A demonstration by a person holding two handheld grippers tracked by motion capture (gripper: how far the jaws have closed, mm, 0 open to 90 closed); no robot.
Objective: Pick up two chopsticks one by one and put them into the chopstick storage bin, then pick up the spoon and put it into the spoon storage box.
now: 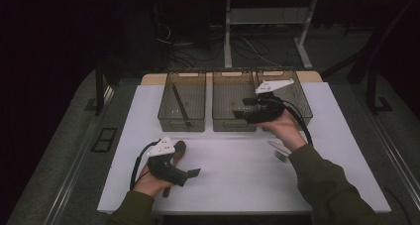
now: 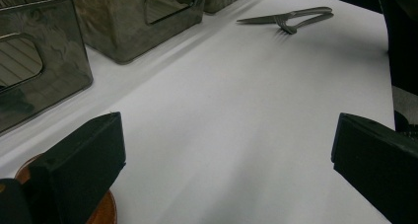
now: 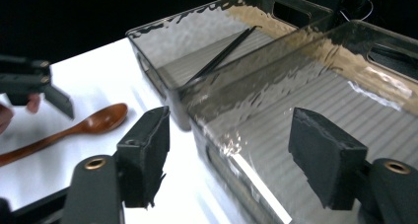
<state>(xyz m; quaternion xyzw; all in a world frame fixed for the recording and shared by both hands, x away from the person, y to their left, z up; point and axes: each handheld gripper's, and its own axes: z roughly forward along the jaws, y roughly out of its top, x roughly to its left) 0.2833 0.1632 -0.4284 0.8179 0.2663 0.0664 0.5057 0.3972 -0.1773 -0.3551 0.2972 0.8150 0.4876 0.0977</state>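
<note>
In the high view we see three smoky bins in a row at the upper middle of the frame, on a white table (image 1: 237, 175). The left bin (image 1: 182, 108) holds a black stick (image 1: 181, 106); the middle bin (image 1: 232, 106) looks empty; the right bin (image 1: 297, 98) is partly hidden by the hand.

Our right gripper (image 1: 239, 107) sits at centre right of that frame, over the middle bin's near right corner. In the right gripper view its jaws stand spread with nothing between the pads, above the middle bin (image 3: 305, 110), with the stick (image 3: 224, 54) in the bin at upper centre.

Our left gripper (image 1: 190, 174) rests at lower left in the high view, jaws pointing right. In the left gripper view its jaws are wide apart over bare table and pinch nothing.

A wooden spoon (image 1: 177, 153) lies at lower left, under and beside the left gripper; its bowl shows at the bottom left corner of the left gripper view. A fork (image 1: 281, 156) and knife (image 1: 277, 145) lie touching at right of centre, just beside the right forearm, and at the top right in the left gripper view.
</note>
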